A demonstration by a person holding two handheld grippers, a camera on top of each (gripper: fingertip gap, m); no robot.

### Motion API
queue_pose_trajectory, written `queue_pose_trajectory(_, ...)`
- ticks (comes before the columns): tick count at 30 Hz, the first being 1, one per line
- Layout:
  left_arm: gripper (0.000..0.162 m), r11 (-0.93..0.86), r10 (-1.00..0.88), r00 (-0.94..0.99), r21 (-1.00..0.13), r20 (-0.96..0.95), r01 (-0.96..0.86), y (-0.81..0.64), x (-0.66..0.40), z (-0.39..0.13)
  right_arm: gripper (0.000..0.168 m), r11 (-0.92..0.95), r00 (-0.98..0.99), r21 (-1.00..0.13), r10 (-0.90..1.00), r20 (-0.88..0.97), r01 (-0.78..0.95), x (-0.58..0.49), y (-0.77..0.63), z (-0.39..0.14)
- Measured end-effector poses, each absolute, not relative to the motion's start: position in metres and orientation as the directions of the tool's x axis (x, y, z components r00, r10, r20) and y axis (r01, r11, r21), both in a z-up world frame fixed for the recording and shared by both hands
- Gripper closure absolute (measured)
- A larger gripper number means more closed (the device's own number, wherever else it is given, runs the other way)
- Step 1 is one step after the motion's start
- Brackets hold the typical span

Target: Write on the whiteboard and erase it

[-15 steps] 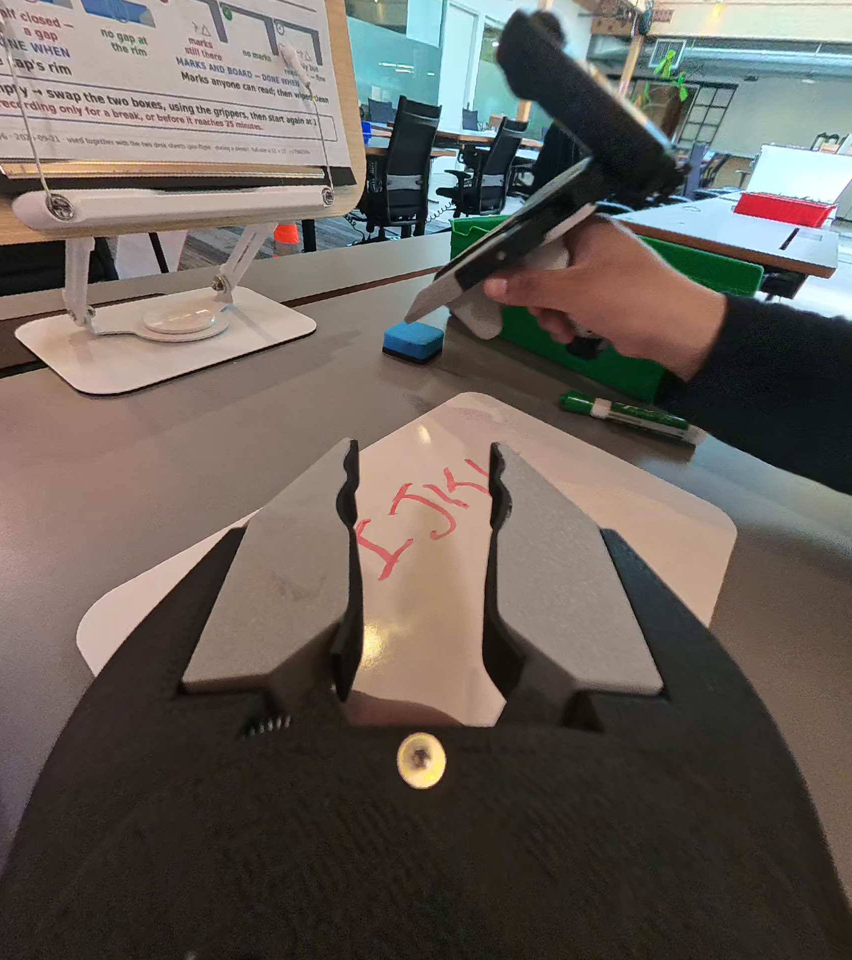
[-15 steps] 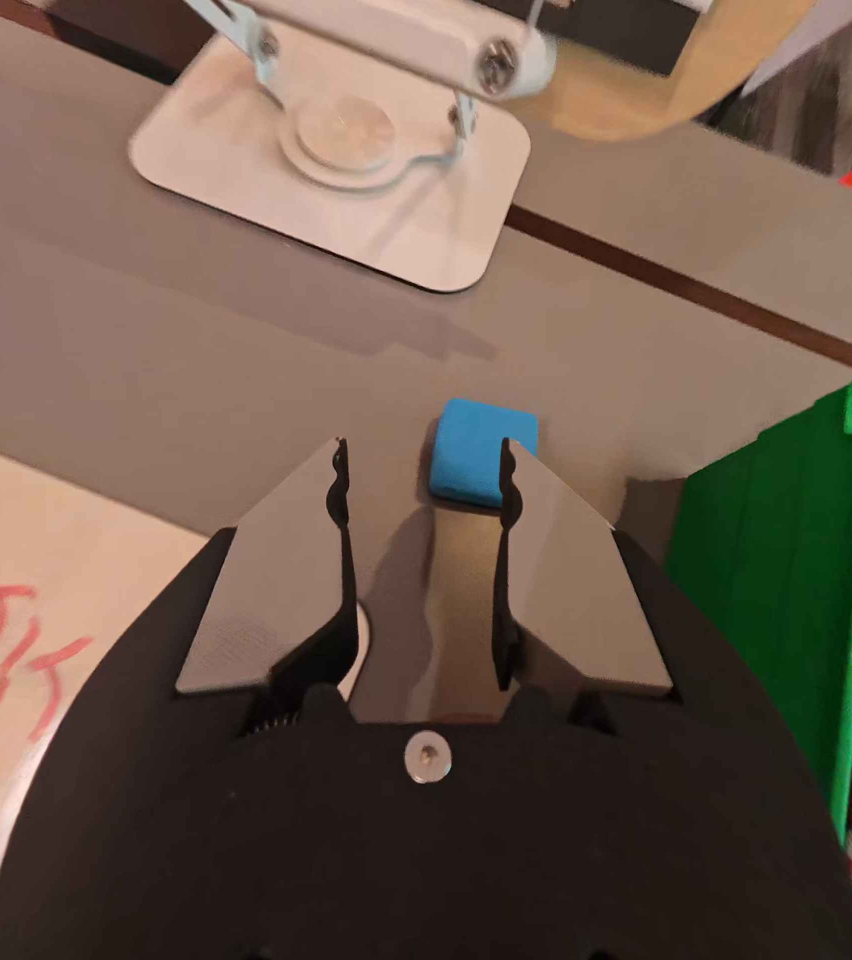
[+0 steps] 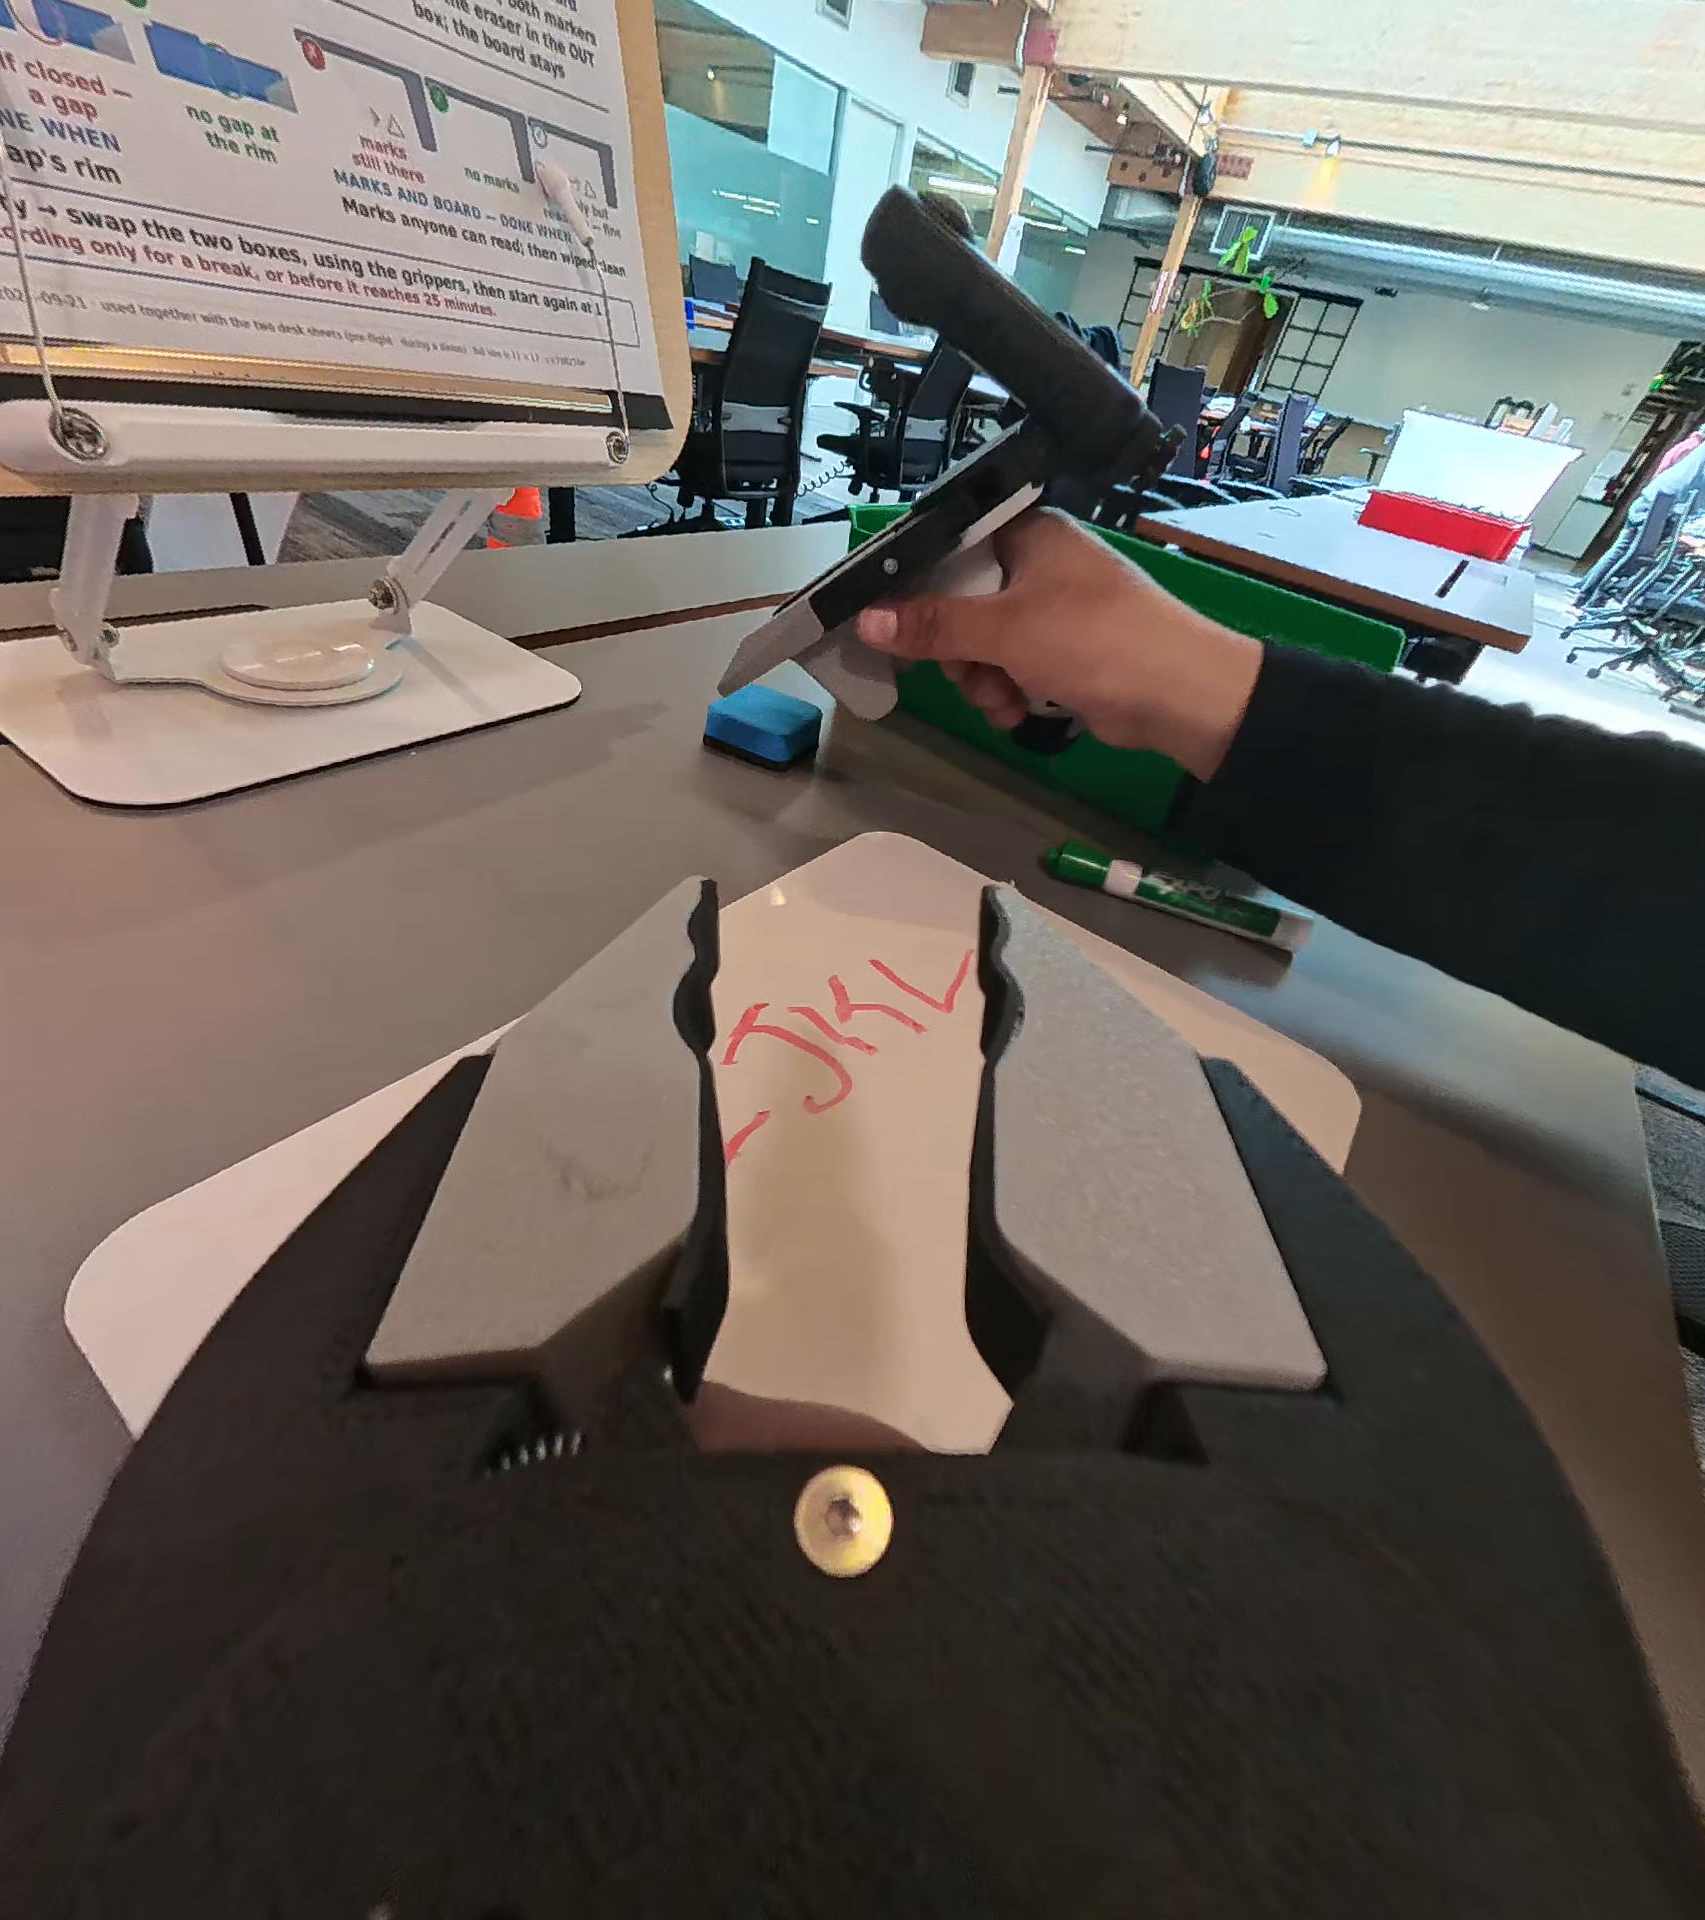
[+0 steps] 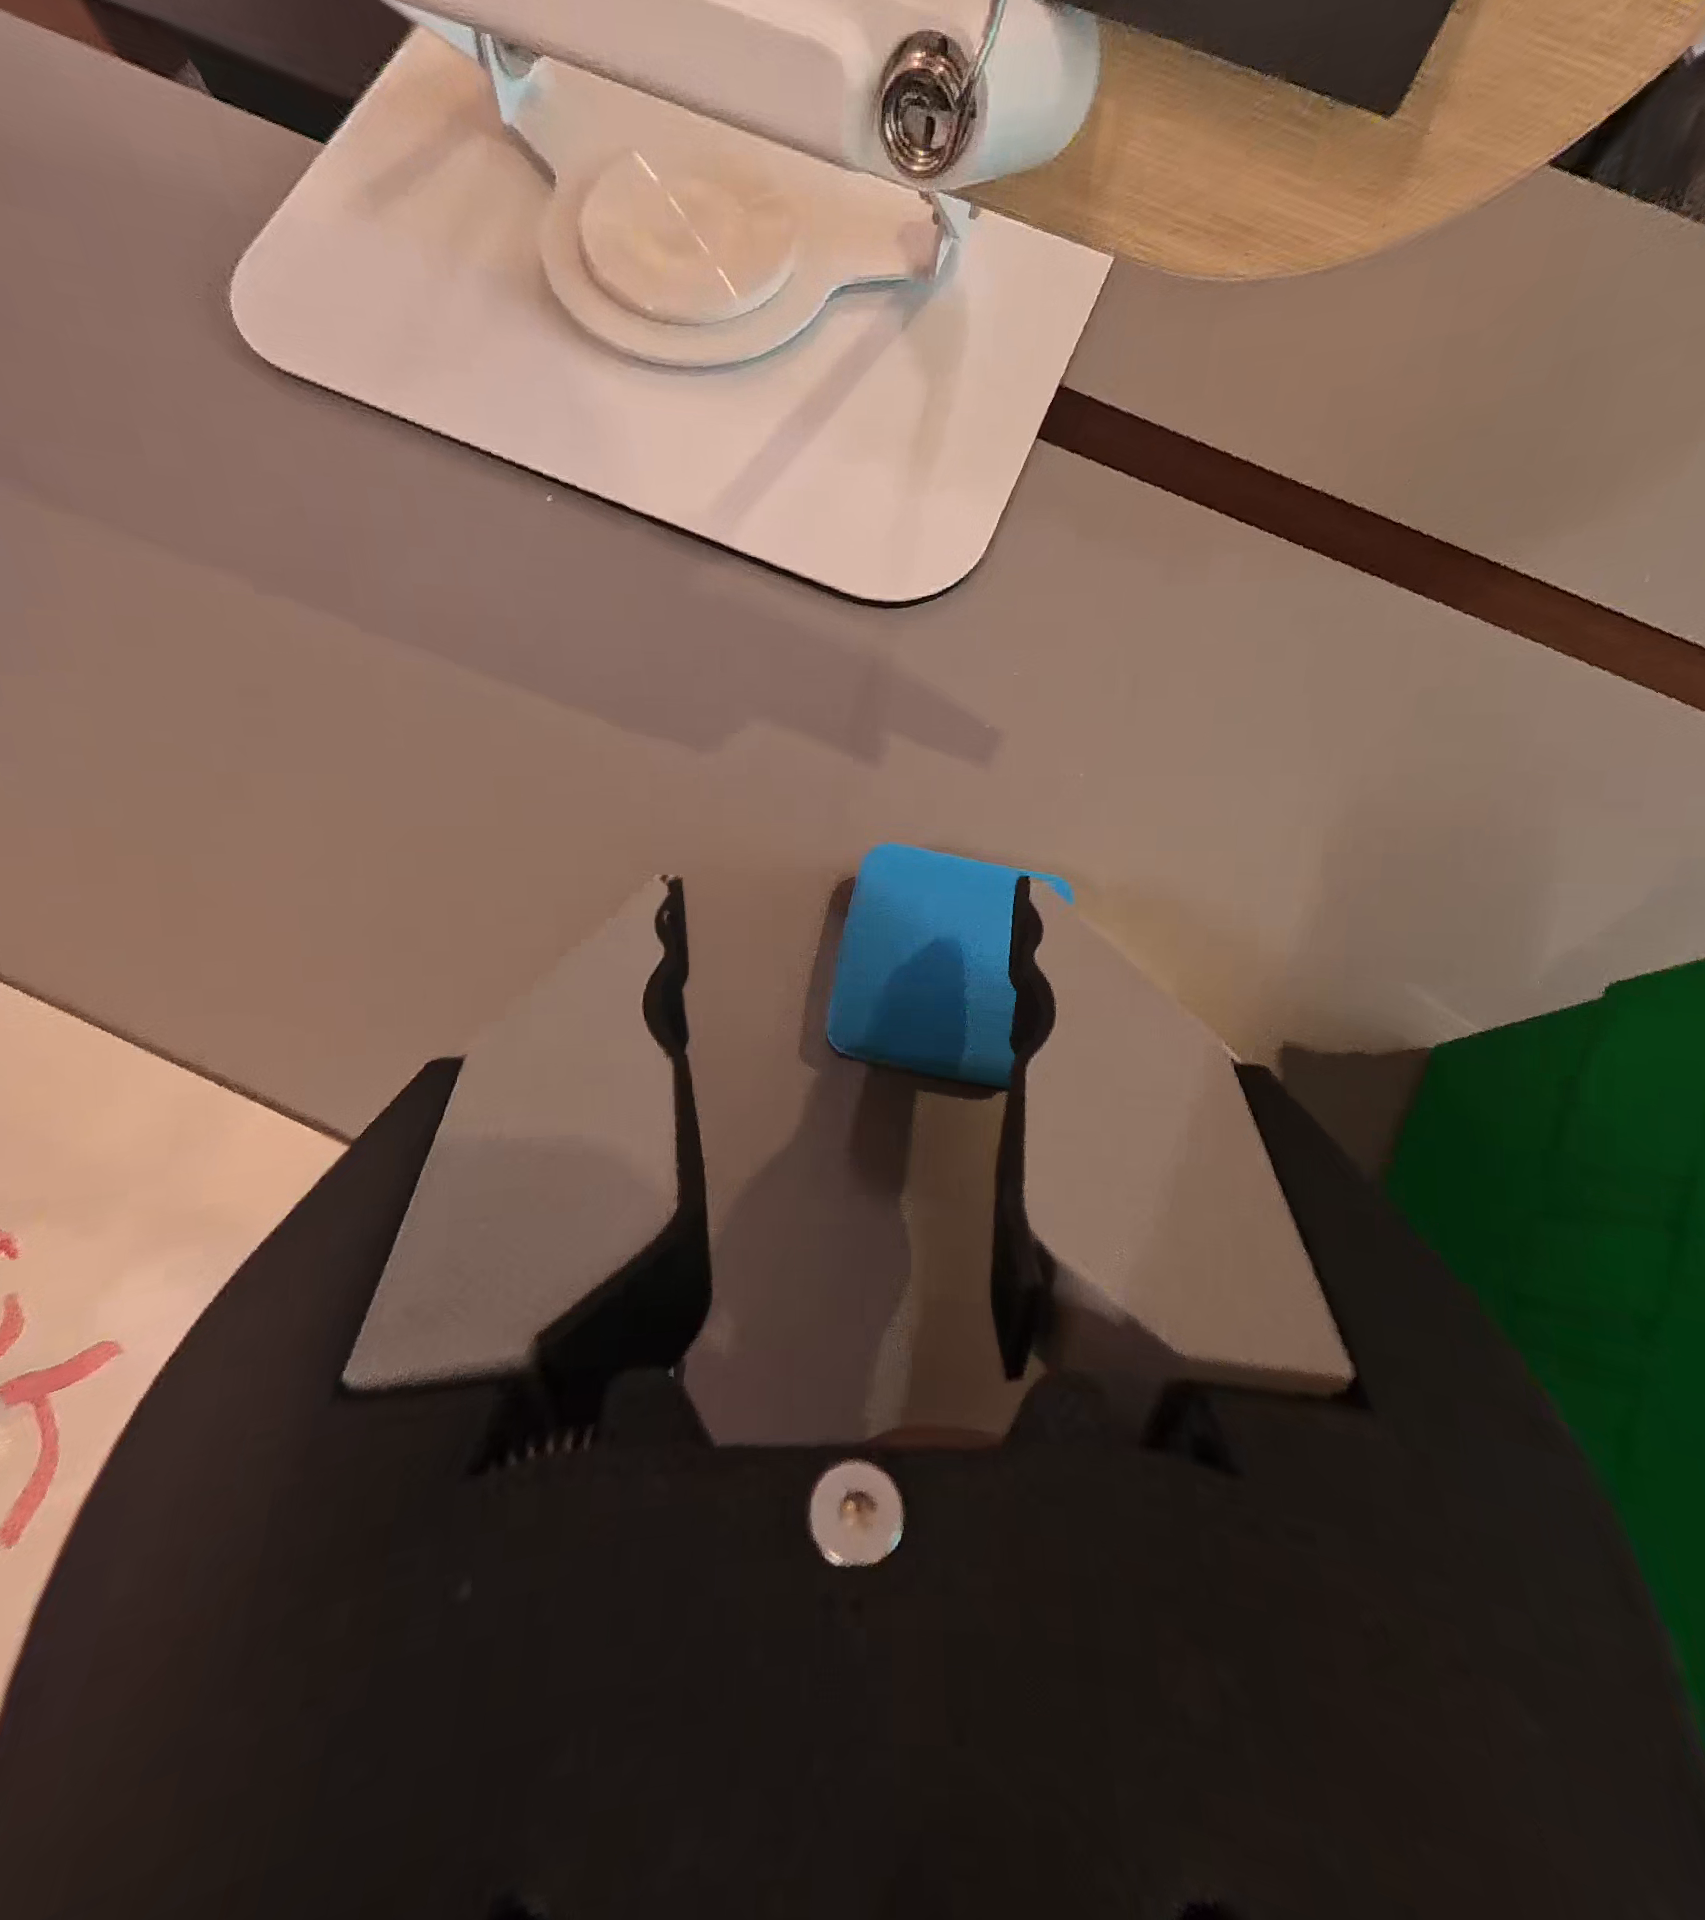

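Observation:
A small white whiteboard (image 3: 858,1174) with red marks lies flat on the grey table; its corner also shows in the right wrist view (image 4: 48,1247). My left gripper (image 3: 848,914) is open and empty, hovering over the board. A blue eraser (image 3: 763,727) lies on the table beyond the board. My right gripper (image 4: 848,894) is open and empty, just above the blue eraser (image 4: 921,966), which sits toward its right finger. In the left wrist view the right gripper (image 3: 754,665) is held by a hand, tips down over the eraser.
A green marker (image 3: 1180,894) lies right of the board. A green bin (image 3: 1118,758) (image 4: 1606,1299) stands right of the eraser. A white document stand (image 3: 256,686) (image 4: 671,343) with a printed sheet stands at the back left. The left gripper's tips are roughly 25 cm from the right gripper's.
The right gripper has come down and closer to the blue eraser, which now lies partly between its fingertips. The left gripper stays over the board.

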State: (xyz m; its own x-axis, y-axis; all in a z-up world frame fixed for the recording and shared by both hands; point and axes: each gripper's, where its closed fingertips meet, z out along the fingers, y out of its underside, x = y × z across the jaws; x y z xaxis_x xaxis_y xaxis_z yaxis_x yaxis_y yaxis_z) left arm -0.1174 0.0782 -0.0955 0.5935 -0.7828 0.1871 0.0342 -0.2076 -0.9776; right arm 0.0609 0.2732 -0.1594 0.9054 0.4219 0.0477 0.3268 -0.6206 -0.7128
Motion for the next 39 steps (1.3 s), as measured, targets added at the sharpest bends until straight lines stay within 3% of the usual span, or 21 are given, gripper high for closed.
queue_pose_trajectory(9, 0.114, -0.214, -0.777, 0.604, -0.977, 0.178, 0.013, 0.08, -0.118, -0.102, 0.098, -0.666, 0.891, -0.687, 0.45, -0.061, 0.289, 0.063, 0.268, -0.166)
queue_pose_trajectory(15, 0.114, -0.223, -0.776, 0.601, -0.975, 0.191, 0.023, 0.081, -0.119, -0.102, 0.099, -0.665, 0.884, -0.647, 0.467, 0.029, 0.372, 0.067, 0.275, -0.186)
queue_pose_trajectory(20, 0.114, -0.224, -0.778, 0.601, -0.974, 0.185, 0.01, 0.081, -0.118, -0.104, 0.1, -0.682, 0.91, -0.612, 0.37, 0.186, 0.402, 0.089, 0.288, -0.191)
queue_pose_trajectory(24, 0.114, -0.229, -0.781, 0.596, -0.974, 0.187, 0.006, 0.08, -0.117, -0.105, 0.101, -0.688, 0.924, -0.62, 0.326, 0.201, 0.377, 0.097, 0.294, -0.192)
queue_pose_trajectory(29, 0.114, -0.227, -0.781, 0.595, -0.974, 0.188, 0.01, 0.08, -0.117, -0.104, 0.101, -0.67, 0.942, -0.673, 0.307, 0.134, 0.314, 0.099, 0.298, -0.183)
queue_pose_trajectory(32, 0.114, -0.228, -0.782, 0.594, -0.974, 0.19, 0.012, 0.08, -0.117, -0.104, 0.101, -0.749, 0.946, -0.594, 0.318, 0.07, 0.296, 0.097, 0.291, -0.205)
queue_pose_trajectory(33, 0.114, -0.229, -0.781, 0.596, -0.973, 0.19, 0.011, 0.081, -0.117, -0.104, 0.114, -0.741, 0.946, -0.615, 0.322, 0.024, 0.268, 0.092, 0.292, -0.203)
queue_pose_trajectory(35, 0.114, -0.229, -0.778, 0.599, -0.973, 0.191, 0.012, 0.081, -0.118, -0.104, 0.114, -0.744, 0.949, -0.611, 0.314, 0.037, 0.27, 0.097, 0.291, -0.203)
queue_pose_trajectory(39, 0.114, -0.227, -0.774, 0.603, -0.974, 0.194, 0.022, 0.082, -0.12, -0.102, 0.115, -0.723, 0.891, -0.61, 0.45, -0.061, 0.324, 0.062, 0.259, -0.193)
